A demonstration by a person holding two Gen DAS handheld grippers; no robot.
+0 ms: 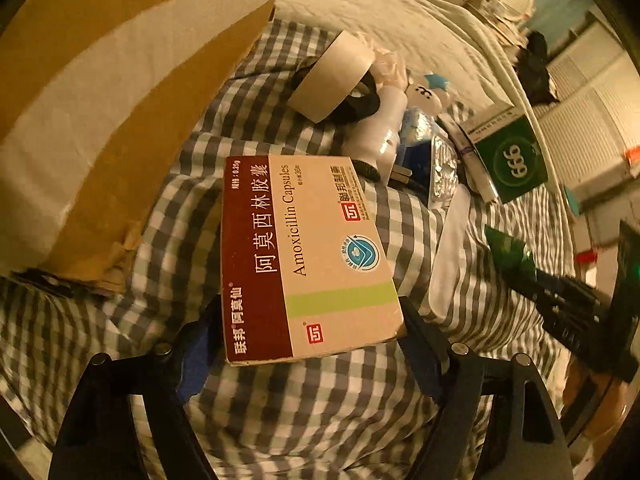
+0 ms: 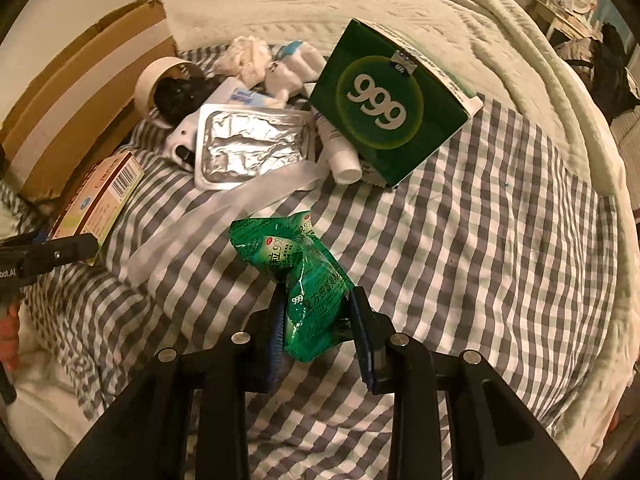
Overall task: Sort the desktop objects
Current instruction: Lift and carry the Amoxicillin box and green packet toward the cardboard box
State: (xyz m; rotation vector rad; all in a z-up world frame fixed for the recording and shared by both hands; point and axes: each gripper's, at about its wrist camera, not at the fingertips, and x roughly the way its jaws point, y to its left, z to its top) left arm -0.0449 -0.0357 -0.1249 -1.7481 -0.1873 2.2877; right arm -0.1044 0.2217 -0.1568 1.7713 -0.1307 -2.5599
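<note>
Clamped between the jaws of the right gripper (image 2: 318, 322) is a crumpled green sachet (image 2: 298, 276), glossy, printed with white "999" and Chinese characters, lifted clear of the checked cloth (image 2: 480, 240). An Amoxicillin box (image 1: 304, 256), cream with a maroon band and a lime stripe, is seen between the fingers of the left gripper (image 1: 310, 334); the fingers stand at its sides, but whether the pads actually press on it cannot be told. Ahead of the right gripper a green 999 carton (image 2: 390, 104) stands tilted, and to its left a foil tray (image 2: 252, 144), a white tube (image 2: 340, 152), a tape roll (image 2: 160, 84) and crumpled tissue (image 2: 246, 56) are crowded together. Open checked cloth is left to the right of the sachet, bounded by a pale blanket (image 2: 400, 12). A cardboard box (image 2: 60, 100) closes off the far left. The dark object inside the tape roll cannot be made out, and the carton's base hides part of the tube
</note>
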